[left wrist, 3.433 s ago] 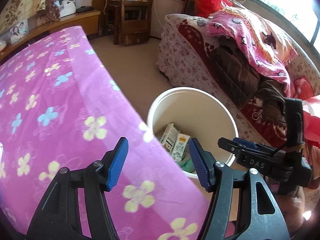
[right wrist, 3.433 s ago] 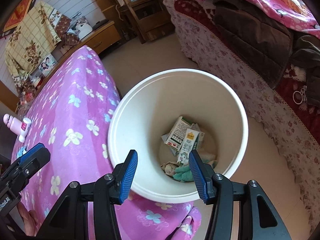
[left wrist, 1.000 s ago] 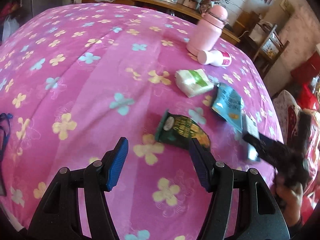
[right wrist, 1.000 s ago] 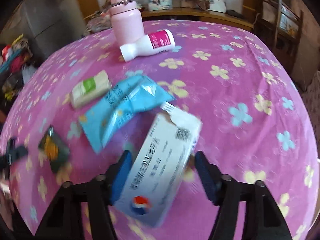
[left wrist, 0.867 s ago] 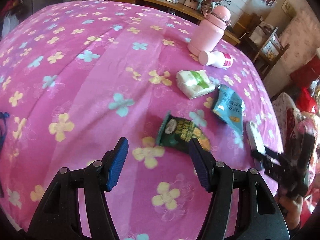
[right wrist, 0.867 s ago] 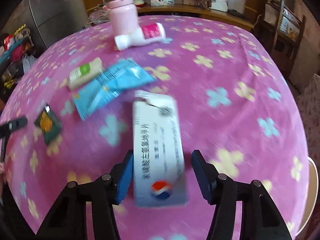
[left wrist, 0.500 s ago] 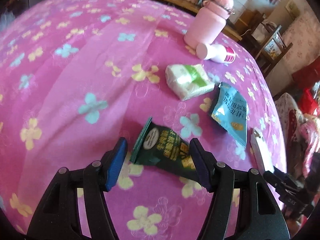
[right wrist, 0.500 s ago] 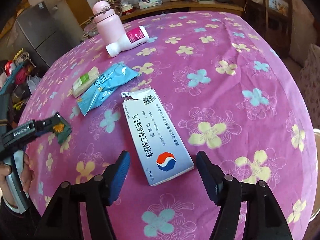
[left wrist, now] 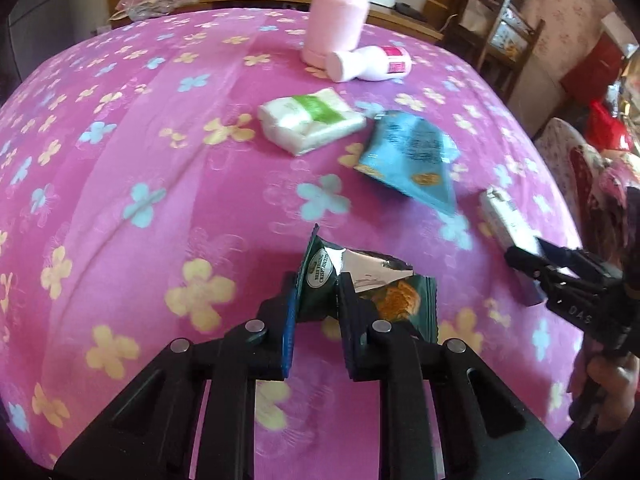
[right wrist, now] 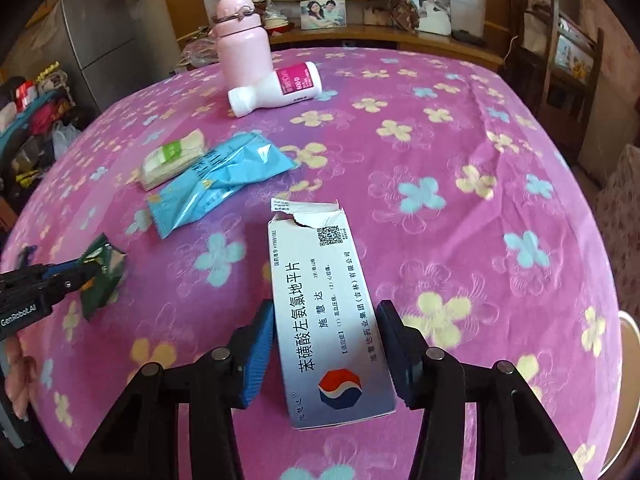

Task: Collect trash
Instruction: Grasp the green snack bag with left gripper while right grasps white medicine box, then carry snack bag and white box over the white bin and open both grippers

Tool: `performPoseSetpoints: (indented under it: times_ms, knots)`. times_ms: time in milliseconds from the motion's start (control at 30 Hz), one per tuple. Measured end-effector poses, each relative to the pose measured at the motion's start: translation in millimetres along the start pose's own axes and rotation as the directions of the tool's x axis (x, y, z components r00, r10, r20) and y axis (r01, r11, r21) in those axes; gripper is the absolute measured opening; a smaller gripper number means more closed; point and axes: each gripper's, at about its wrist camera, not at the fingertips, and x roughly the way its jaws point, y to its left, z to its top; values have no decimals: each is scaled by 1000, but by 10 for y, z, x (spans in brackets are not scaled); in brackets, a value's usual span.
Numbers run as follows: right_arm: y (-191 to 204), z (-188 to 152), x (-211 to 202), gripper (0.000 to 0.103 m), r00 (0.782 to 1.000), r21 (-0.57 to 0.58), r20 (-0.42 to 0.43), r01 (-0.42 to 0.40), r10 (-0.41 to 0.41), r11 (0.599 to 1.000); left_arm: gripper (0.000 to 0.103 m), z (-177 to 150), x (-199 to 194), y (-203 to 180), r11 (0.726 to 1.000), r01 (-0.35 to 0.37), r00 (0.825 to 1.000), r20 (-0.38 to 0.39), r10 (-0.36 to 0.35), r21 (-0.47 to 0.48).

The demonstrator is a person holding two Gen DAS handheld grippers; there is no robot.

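Tongs on the left [left wrist: 316, 300] are closing on a green snack wrapper [left wrist: 360, 284]; the blue pads pinch its crumpled near end, and the rest sticks out to the right over the pink flowered tabletop [left wrist: 132, 168]. Left of these tongs the cloth is bare all the way to the round edge, so there is lots of room there.

Right tongs [right wrist: 326, 346] are closing too, with a white medicine box [right wrist: 324, 304] lying flat between them. The pads sit just beside its long sides; I cannot tell if they press it yet. Its torn end points away from the tongs. To their right the cloth is bare up to the tabletop's edge.

Ahead and to the left of the right tongs lie a blue packet [right wrist: 216, 184] and a tissue pack [right wrist: 174, 158]. Farther off stand a pink bottle [right wrist: 242, 46] and a white bottle [right wrist: 276, 88] on its side.
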Motion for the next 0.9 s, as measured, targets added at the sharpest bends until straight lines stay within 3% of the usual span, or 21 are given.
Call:
performPoseSetpoints:
  times_ms: [367,900]
  knots:
    - [-428,-357,-653,49,997,62,73,2,-6,998,16,-95,-235,-878,985,110,993,26,-115,136]
    - [-1518,-895,-1382,49,982,233,95,138,-164,963,16,-90,-121,-2373,928,184,979,23,-202,324]
